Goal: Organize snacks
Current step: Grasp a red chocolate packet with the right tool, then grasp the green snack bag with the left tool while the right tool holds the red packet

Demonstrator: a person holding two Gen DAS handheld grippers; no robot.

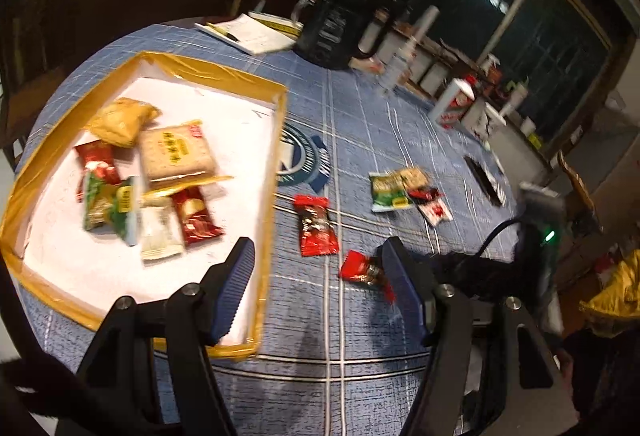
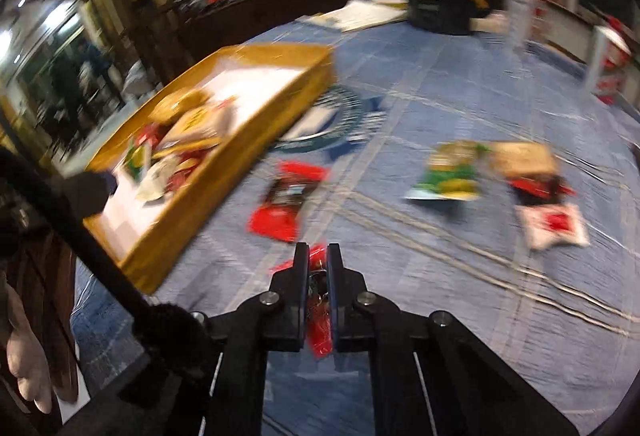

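My right gripper (image 2: 318, 260) is shut on a small red candy packet (image 2: 320, 332), just above the blue checked tablecloth (image 2: 420, 276). In the left wrist view that packet (image 1: 360, 268) shows beside my left gripper (image 1: 318, 276), which is open and holds nothing, near the tray's corner. The yellow-taped white tray (image 1: 218, 73) holds several snack packets (image 1: 176, 155). Loose on the cloth lie a larger red packet (image 1: 316, 228), a green packet (image 1: 388, 191), a tan cracker packet (image 1: 414, 175), a dark red packet (image 1: 426, 193) and a white-and-red packet (image 1: 436, 211).
A black jug (image 1: 340, 27), papers with a pen (image 1: 248, 31), a white bottle (image 1: 400, 55) and small boxes (image 1: 452, 103) stand along the table's far side. A dark flat object (image 1: 486, 179) lies at the right. A person's hand (image 2: 24, 356) shows at lower left.
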